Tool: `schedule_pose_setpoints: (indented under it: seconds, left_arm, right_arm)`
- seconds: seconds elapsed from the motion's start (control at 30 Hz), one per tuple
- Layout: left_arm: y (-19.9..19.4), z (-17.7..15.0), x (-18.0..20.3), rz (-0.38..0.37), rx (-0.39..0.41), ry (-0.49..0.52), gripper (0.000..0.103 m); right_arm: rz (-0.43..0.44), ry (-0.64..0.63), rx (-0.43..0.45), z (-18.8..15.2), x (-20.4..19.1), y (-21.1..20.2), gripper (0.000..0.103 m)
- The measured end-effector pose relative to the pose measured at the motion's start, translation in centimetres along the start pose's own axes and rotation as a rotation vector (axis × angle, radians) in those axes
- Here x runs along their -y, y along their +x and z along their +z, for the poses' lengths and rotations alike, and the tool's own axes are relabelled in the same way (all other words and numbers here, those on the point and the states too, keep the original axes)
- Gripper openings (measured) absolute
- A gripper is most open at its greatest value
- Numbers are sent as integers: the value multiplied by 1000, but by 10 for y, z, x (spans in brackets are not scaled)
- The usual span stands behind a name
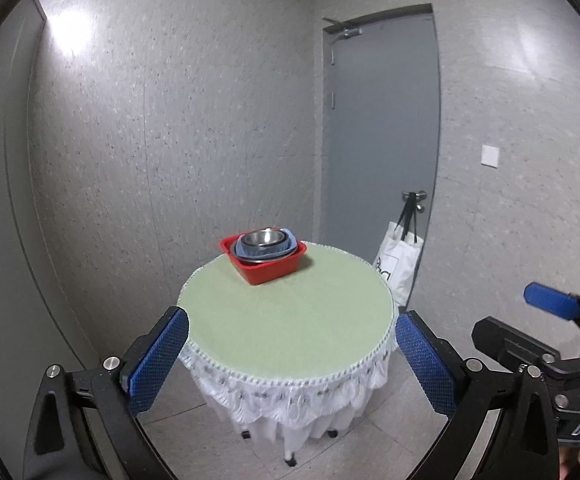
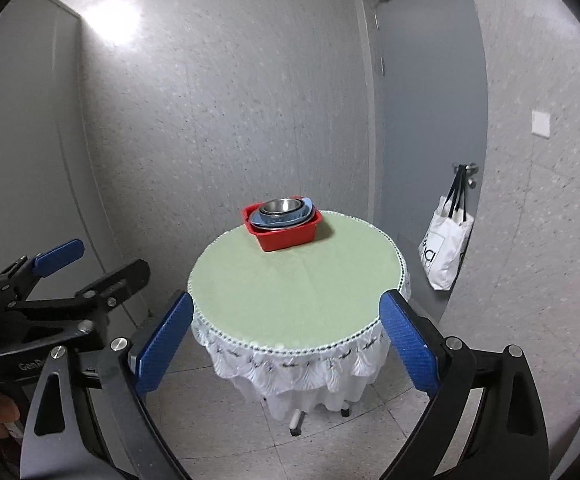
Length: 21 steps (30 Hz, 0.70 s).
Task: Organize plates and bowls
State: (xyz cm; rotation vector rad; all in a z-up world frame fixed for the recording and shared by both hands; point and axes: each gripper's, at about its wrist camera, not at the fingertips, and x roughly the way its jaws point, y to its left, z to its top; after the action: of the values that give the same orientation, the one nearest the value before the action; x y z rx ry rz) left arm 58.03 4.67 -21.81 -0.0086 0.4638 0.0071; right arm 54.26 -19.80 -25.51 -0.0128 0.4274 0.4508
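sitting nested in red tub (image 1: 267,264) | well beyond both empty claws

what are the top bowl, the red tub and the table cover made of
Top bowl: looks like steel, shiny grey with bright reflections inside.
Red tub: probably plastic, an even opaque red with a smooth, slightly glossy wall.
Table cover: seems a matte pale green cloth or vinyl top; its white frilled skirt hangs in soft folds, so likely fabric.

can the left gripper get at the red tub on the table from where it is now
Probably yes. The left gripper is open and empty, and bare tabletop lies between it and the red tub at the far edge; it just needs to move closer.
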Motion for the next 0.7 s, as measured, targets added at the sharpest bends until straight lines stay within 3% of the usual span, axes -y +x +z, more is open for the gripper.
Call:
schedule_pose_setpoints:
  seconds: [0.37, 0.7]
  left_arm:
    - [-199, -66, -36, -3, 55, 24, 102]
    - [-327, -103, -45, -20, 96, 26, 102]
  right_arm:
    - [-46, 12, 71, -54, -83, -129, 100]
    - [-104, 28, 118, -81, -117, -220, 103]
